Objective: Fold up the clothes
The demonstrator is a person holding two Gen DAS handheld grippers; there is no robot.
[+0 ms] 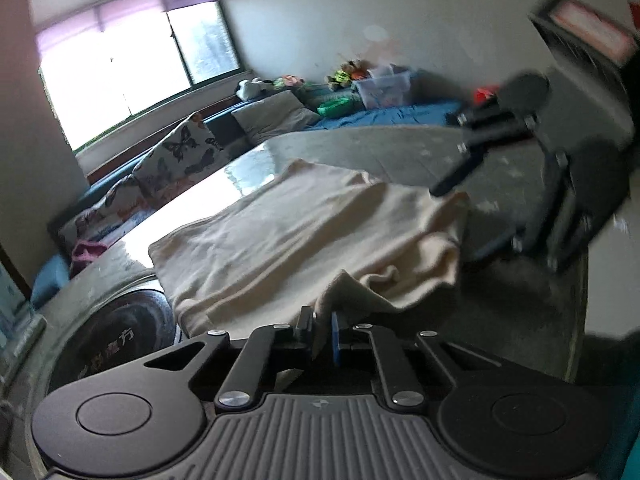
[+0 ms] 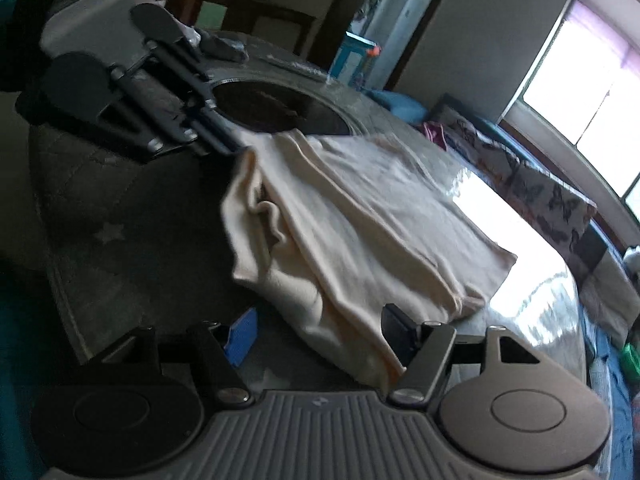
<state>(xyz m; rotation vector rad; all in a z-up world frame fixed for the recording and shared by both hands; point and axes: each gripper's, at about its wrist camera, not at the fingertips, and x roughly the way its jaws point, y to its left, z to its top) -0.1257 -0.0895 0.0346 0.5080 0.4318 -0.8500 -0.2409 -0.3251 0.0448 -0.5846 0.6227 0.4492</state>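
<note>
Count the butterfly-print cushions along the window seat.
2, as far as shows: one butterfly-print cushion propped nearer the window, another lower, beside it. More may be hidden.

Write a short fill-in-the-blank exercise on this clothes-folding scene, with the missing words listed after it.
1. The left hand-held gripper is shut on an edge of the ____-coloured knit garment.
2. The right hand-held gripper has its jaws ____, with a garment edge lying between them.
3. The garment lies on a grey glossy round ____.
4. The long cushion under the window is printed with ____.

Missing words: cream; open; table; butterflies
</note>
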